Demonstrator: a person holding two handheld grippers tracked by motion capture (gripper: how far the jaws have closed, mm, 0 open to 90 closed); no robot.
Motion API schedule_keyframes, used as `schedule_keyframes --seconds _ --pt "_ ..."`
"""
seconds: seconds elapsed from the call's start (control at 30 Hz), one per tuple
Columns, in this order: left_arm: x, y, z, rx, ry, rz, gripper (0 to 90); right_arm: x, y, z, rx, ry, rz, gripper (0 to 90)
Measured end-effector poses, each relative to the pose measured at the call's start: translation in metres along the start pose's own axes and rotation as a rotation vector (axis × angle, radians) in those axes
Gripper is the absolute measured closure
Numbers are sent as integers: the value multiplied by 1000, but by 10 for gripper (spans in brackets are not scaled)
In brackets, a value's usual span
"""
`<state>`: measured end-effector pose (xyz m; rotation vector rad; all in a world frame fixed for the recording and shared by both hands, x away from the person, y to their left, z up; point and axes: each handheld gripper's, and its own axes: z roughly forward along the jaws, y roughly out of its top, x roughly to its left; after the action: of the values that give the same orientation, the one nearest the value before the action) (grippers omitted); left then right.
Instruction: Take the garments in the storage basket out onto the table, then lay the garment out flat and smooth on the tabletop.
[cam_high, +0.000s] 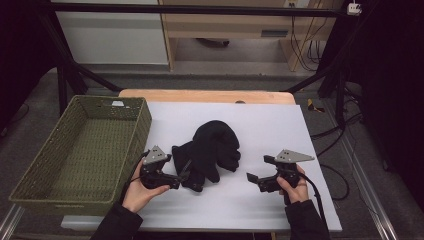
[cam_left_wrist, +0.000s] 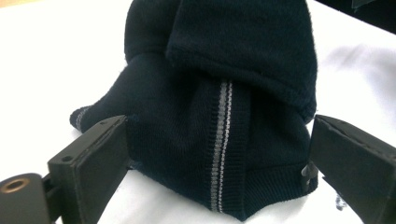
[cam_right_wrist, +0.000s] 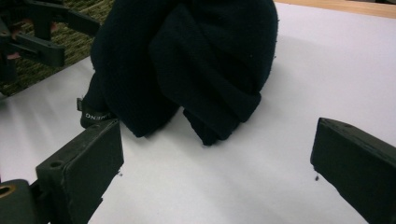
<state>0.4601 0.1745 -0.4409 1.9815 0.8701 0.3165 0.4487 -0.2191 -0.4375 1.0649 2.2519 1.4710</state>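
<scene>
The green wicker basket (cam_high: 80, 150) sits at nine o'clock on my desk (cam_high: 280, 125). The black knitted garments (cam_high: 212, 150) lie central; my left gripper (cam_high: 184, 176) straddles a cuff, unclamped. Next: pinch. My right gripper (cam_high: 251, 178) waits open.

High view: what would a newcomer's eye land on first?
The black pile of knitted gloves mid-table on the white sheet stands out. The left gripper has its open jaws either side of a striped cuff; the right gripper waits open, apart. A green basket sits at left.
</scene>
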Motion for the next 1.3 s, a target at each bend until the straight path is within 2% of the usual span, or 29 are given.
schedule_keyframes --seconds 0.13,0.3,0.57,0.77,0.8,0.87,0.9,0.97,1.1,1.3 --pt "1 -3 3 12 -15 -14 114 4 1 4 8 5 -6 27" --pt "2 -5 5 29 -19 -10 180 11 0 12 23 10 -19 36" --pt "1 -8 10 50 -26 -7 281 20 3 19 11 5 -24 50" --pt "0 -9 12 63 -5 7 338 25 3 25 18 -1 -18 56" --pt "0 -10 12 65 -3 7 377 28 3 27 23 3 -18 58" --pt "-1 -10 13 68 7 12 392 30 3 28 24 2 -20 68" --pt "-1 -10 13 71 13 17 447 33 3 31 29 3 -23 81" --pt "-2 -11 13 76 24 20 471 35 3 32 34 10 -27 83" --pt "-4 -11 13 83 14 26 555 42 3 38 43 36 -23 123" --pt "-6 -12 17 89 18 47 585 48 2 46 62 22 -29 184"
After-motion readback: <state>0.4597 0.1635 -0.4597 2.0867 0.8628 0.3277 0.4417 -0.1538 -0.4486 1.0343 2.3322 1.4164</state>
